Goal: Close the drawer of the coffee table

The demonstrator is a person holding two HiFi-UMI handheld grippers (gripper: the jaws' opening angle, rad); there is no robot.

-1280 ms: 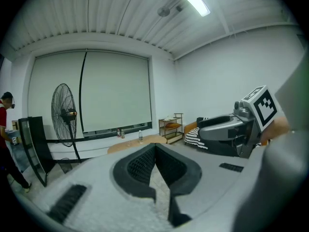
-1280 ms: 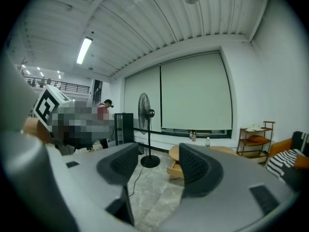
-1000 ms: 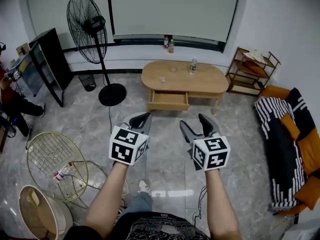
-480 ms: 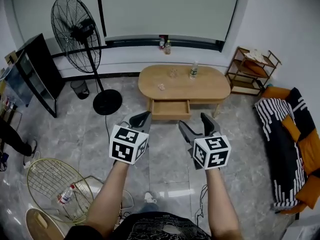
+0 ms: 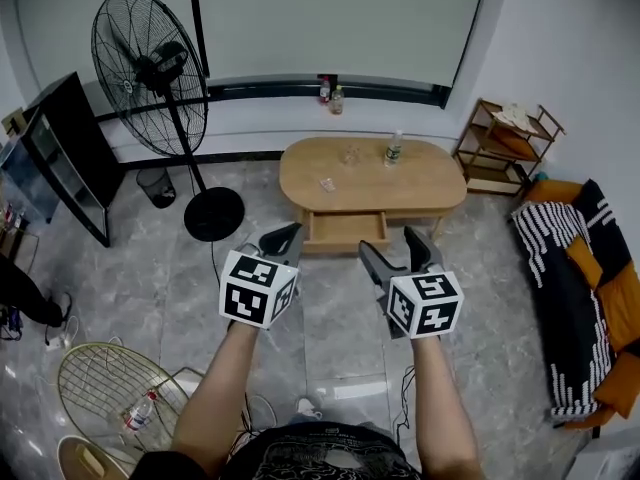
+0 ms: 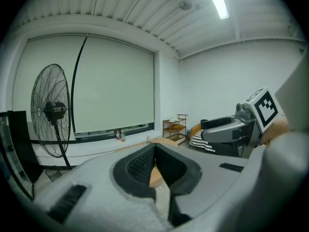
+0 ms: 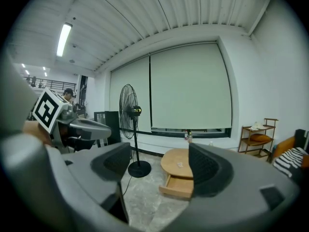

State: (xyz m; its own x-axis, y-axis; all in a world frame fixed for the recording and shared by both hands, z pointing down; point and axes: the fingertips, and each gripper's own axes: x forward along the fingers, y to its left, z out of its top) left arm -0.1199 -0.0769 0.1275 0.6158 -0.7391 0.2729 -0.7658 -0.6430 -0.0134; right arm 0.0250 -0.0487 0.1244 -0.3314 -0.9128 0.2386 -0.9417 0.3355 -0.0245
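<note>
The oval wooden coffee table (image 5: 372, 178) stands ahead on the grey floor, and its drawer (image 5: 345, 230) is pulled out toward me. Both grippers are held level just short of the drawer front, touching nothing. My left gripper (image 5: 283, 238) is shut and empty; in the left gripper view its pads (image 6: 145, 166) meet at the tip. My right gripper (image 5: 392, 248) is open, and its jaws have just been opening wider with nothing between them. The right gripper view frames the open drawer (image 7: 179, 186) between the spread pads.
A bottle (image 5: 393, 148) and small items stand on the tabletop. A standing fan (image 5: 150, 73) with a round base (image 5: 213, 213) is to the left, with a black cabinet (image 5: 65, 148) beyond it. A wooden shelf (image 5: 505, 143) and a sofa (image 5: 580, 268) are on the right. A wire chair (image 5: 110, 393) sits at near left.
The table and drawer have come closer to both grippers as I moved forward. The right jaws stand a little wider. The left jaws stay shut.
</note>
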